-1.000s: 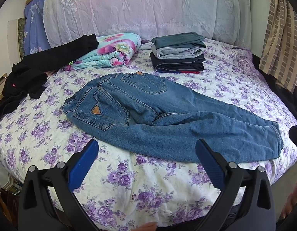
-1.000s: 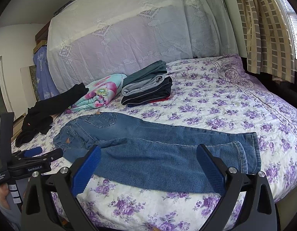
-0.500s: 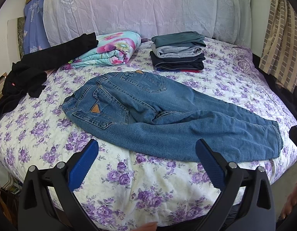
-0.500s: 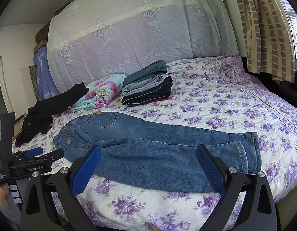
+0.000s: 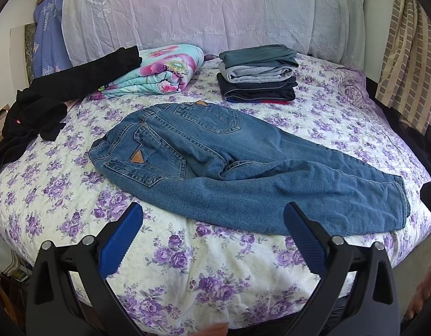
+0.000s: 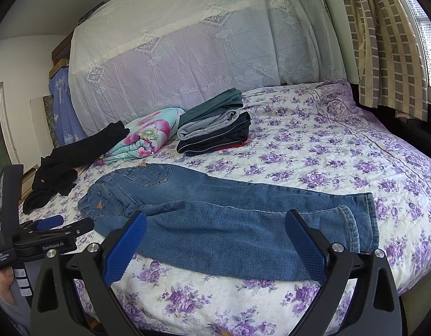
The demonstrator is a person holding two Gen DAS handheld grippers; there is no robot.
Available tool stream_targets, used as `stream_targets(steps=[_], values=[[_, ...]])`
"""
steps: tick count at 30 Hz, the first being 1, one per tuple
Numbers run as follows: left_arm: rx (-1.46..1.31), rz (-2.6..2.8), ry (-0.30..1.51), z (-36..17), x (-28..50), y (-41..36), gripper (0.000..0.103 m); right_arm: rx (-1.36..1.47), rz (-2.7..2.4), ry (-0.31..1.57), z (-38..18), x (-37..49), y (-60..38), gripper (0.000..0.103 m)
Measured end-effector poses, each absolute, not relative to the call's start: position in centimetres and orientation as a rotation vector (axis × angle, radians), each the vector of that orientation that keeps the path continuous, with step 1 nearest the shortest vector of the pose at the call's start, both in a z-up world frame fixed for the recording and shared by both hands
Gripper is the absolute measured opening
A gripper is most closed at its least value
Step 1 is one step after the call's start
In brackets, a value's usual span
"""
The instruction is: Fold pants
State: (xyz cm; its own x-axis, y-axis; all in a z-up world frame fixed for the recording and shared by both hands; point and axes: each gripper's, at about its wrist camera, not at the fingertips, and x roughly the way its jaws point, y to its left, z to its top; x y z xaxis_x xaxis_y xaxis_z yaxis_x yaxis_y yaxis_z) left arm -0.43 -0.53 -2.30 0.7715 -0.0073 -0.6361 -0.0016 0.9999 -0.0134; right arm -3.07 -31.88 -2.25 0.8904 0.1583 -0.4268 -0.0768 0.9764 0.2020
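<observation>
Blue jeans [image 5: 243, 168] lie on the flowered bed, folded lengthwise with one leg over the other, waist to the left and hems to the right. In the right wrist view the jeans [image 6: 232, 218] stretch across the front of the bed. My left gripper [image 5: 212, 215] hangs open over the bed's front edge, just short of the near leg, holding nothing. My right gripper [image 6: 215, 224] is open too, in front of the lower leg, nothing between its blue pads. The left gripper's body [image 6: 47, 235] shows at the left in the right wrist view.
A stack of folded clothes [image 5: 257, 75] sits at the back of the bed, beside a flowered folded blanket [image 5: 159, 75]. Black garments [image 5: 47, 98] sprawl at the back left. A checked curtain [image 6: 383, 42] hangs at the right. The bedspread [image 5: 187, 266] drops off near me.
The left wrist view has shifted slightly, so the jeans sit a little higher in it. The right gripper has barely moved. Both stay open.
</observation>
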Motion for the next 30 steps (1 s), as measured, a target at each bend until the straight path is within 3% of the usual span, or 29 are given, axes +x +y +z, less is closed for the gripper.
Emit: stream_targets(steps=[30], values=[[-0.023,-0.016,0.71,-4.6,-1.0,-0.6,0.098,0.236,0.124,0.491,-3.0,-2.3,-33.7,0.099]])
